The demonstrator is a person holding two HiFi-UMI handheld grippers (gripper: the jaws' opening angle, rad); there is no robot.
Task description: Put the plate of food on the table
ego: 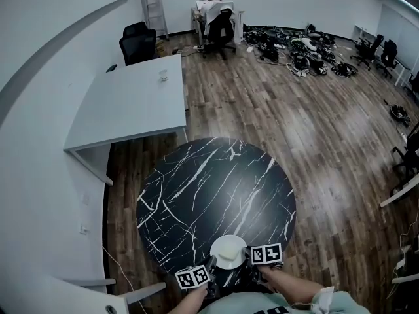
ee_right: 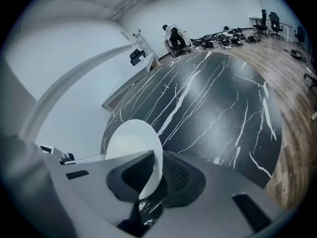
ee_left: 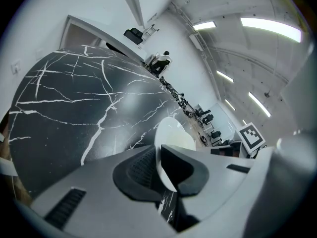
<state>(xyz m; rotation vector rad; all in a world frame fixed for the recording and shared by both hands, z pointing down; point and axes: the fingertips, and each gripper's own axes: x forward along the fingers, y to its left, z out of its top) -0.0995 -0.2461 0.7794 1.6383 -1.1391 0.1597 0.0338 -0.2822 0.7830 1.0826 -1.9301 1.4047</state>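
Two claws are clamped on one white plate (ego: 219,259): the left claw (ee_left: 158,166) is closed on the rim at one side and the right claw (ee_right: 157,171) on the rim opposite, so the plate is carried between them. The food (ego: 229,244) is seen only as a pale patch. Beneath both claws lies the near edge of the black marbled table (ego: 196,188); whether the plate already rests on it or is held just above cannot be told. Only a thin rim is gripped, so if one claw were lowered faster than the other, the plate would likely be tilted and the food slid toward the lower claw. If the plate were released before contact, it could be dropped. Set down this close to the edge behind the claws, it could be tipped off.
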